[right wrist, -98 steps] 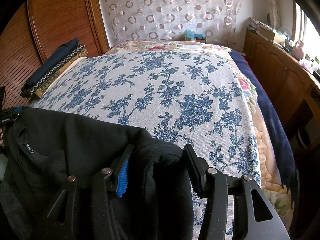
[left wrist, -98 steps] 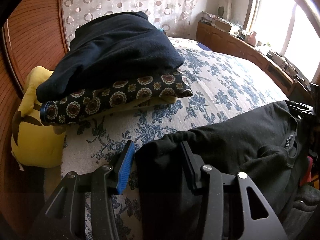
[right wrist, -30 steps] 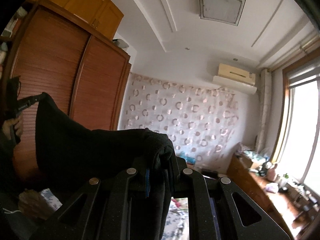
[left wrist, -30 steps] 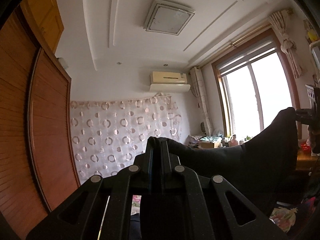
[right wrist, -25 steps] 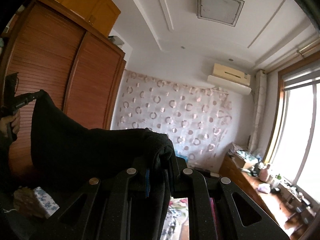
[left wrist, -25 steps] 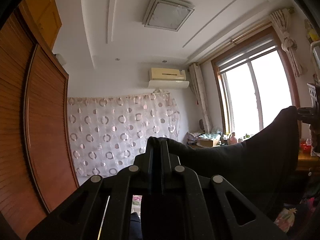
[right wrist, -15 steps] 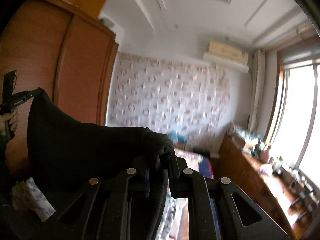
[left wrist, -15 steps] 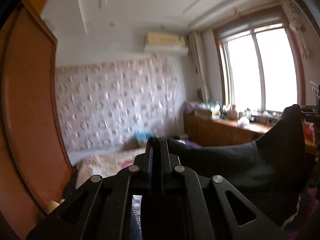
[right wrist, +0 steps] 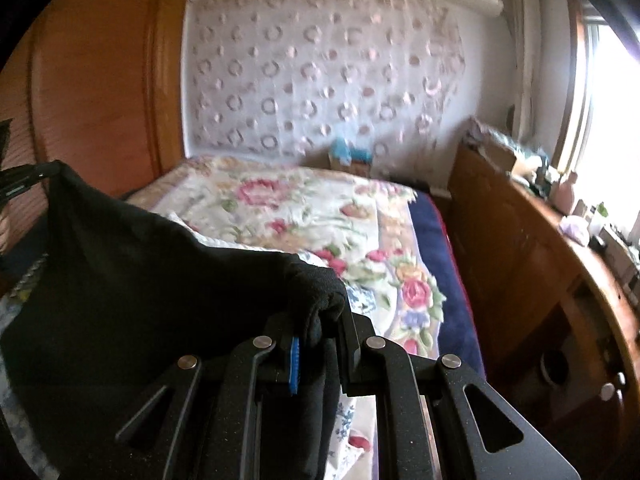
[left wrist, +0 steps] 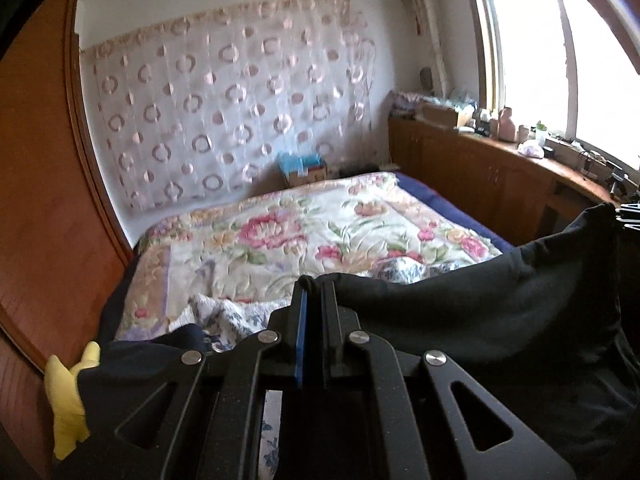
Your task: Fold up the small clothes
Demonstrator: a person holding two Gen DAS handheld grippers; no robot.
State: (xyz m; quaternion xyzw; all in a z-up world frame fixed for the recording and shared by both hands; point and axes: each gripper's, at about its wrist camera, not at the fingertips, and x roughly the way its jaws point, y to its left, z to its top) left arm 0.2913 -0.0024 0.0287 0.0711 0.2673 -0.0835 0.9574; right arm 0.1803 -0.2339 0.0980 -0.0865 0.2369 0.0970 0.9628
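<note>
I have the left tongs (left wrist: 314, 292) clamped on one corner of the black garment (left wrist: 460, 312), the jaws squeezed almost together with only a thin edge of cloth poking out between them. My right tongs (right wrist: 316, 320) are gripping the other corner, a thicker bunched wad of the same black garment (right wrist: 132, 280), so those jaws sit a little further apart. The cloth hangs stretched between my two tools, sagging in the middle and held up over the near end of the bed (left wrist: 304, 240); in the left wrist view its far corner reaches the right edge of the picture, where the tip of the other tool just shows, and in the right wrist view it climbs to the left edge in the same way. Below the cloth I see a floral quilt (right wrist: 304, 208) in pinks and greens and, nearer me, a blue-and-white flowered cover (left wrist: 224, 314). Something yellow (left wrist: 66, 396) lies at the left of the bed beside the wooden wardrobe (left wrist: 36, 200) (I cannot tell what it is). A curtain with ring patterns (left wrist: 224, 92) hangs behind the bed, and a wooden worktop (right wrist: 532, 248) with small clutter runs under the window (left wrist: 560, 52).
</note>
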